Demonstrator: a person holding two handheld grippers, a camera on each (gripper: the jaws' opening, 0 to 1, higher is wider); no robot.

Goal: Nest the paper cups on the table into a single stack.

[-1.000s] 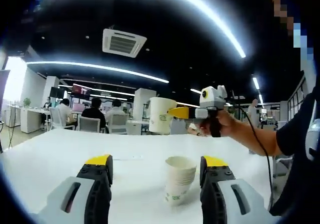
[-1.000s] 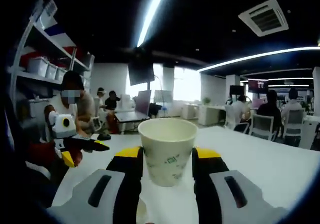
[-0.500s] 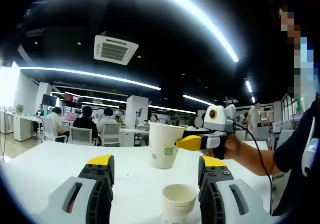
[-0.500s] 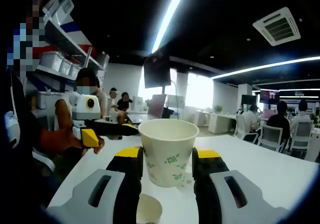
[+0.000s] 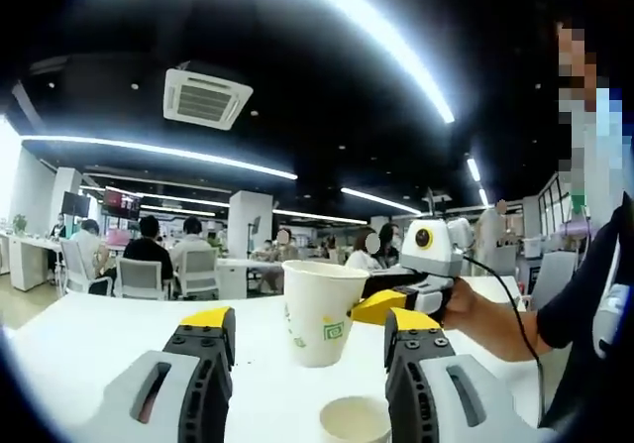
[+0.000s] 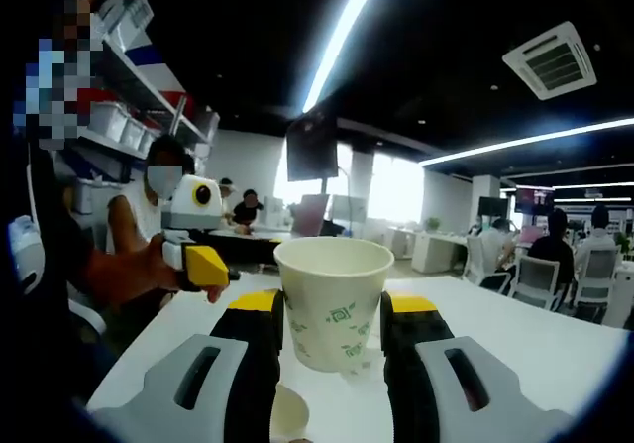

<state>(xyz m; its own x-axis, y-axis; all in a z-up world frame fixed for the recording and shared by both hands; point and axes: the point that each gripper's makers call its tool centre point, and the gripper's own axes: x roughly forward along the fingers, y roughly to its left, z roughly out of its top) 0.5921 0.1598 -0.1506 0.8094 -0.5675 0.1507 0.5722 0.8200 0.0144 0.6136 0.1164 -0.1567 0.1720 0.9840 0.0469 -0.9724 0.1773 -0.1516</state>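
Paper cups were the business of this moment, and the white table (image 5: 89,334) that bore them was the largest thing in reach, so it serves as the landmark. Above the table, the right gripper (image 6: 332,309) had its two jaws pressed against the sides of a single paper cup (image 6: 333,299), holding it upright and mouth-up; in the left gripper view that same cup (image 5: 319,309) hung clear of the tabletop with the right gripper (image 5: 381,304) clamped on it from the side. It seemed to be carried that way so its base could drop straight into the cup below. On the table, almost under the held cup, stood the stack of nested cups (image 5: 354,418), rim open upward, between the jaws of the left gripper (image 5: 309,359). Those jaws stood apart on either side of the stack without touching it, probably ready to steady it. In the right gripper view the stack's rim (image 6: 289,410) peeped out just below the held cup, a little off to one side, so some alignment looked needed before lowering
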